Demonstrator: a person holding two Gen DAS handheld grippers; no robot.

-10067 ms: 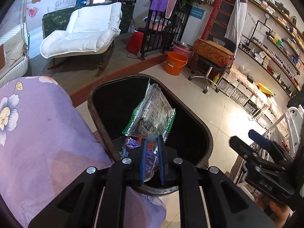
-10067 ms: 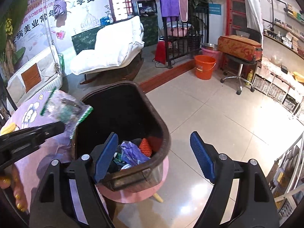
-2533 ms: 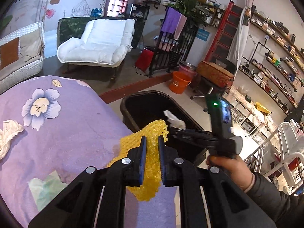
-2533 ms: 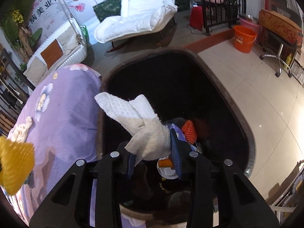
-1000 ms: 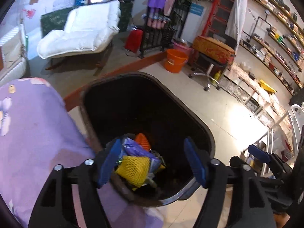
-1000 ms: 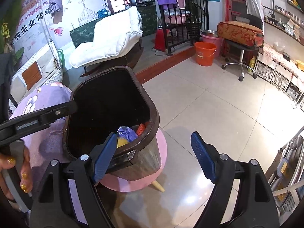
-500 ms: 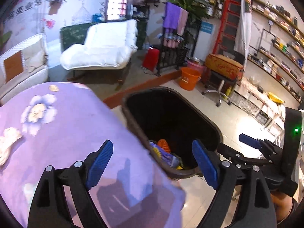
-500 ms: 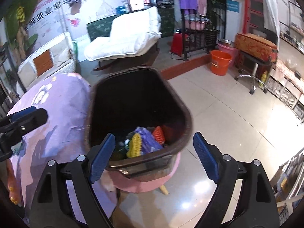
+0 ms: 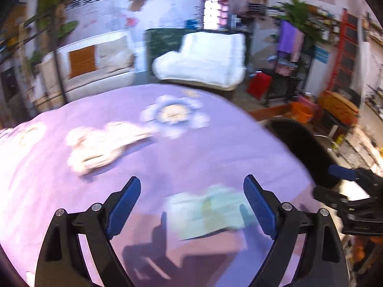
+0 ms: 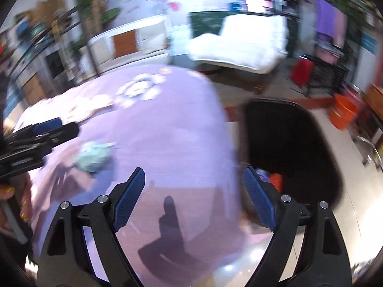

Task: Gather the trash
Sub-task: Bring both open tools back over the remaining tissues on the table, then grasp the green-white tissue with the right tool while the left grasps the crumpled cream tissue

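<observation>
Blurred by motion, my left gripper point(image 9: 191, 191) hangs over the purple flowered tablecloth point(image 9: 215, 143), its jaws opening and nothing pressed between them. A pale green paper scrap point(image 9: 210, 210) lies flat on the cloth just under and between its fingers. Farther left rests a crumpled white tissue point(image 9: 95, 148). My right gripper point(image 10: 194, 181) is open and empty above the table's near edge. To its right stands the black trash bin point(image 10: 287, 143) with colourful trash point(image 10: 273, 179) inside. The green scrap point(image 10: 93, 155) and the left gripper point(image 10: 36, 138) show at the left of the right wrist view.
The bin point(image 9: 304, 153) stands off the table's right edge on a tiled floor point(image 10: 359, 203). A white lounge chair point(image 9: 201, 62), a wicker swing seat point(image 9: 95, 59), an orange bucket point(image 10: 342, 112) and a clothes rack point(image 9: 287, 71) stand behind. A hand point(image 10: 14, 205) holds the left gripper.
Both grippers have swung left from the bin to over the table. The green scrap and white tissue have come into the left view. Both stay empty.
</observation>
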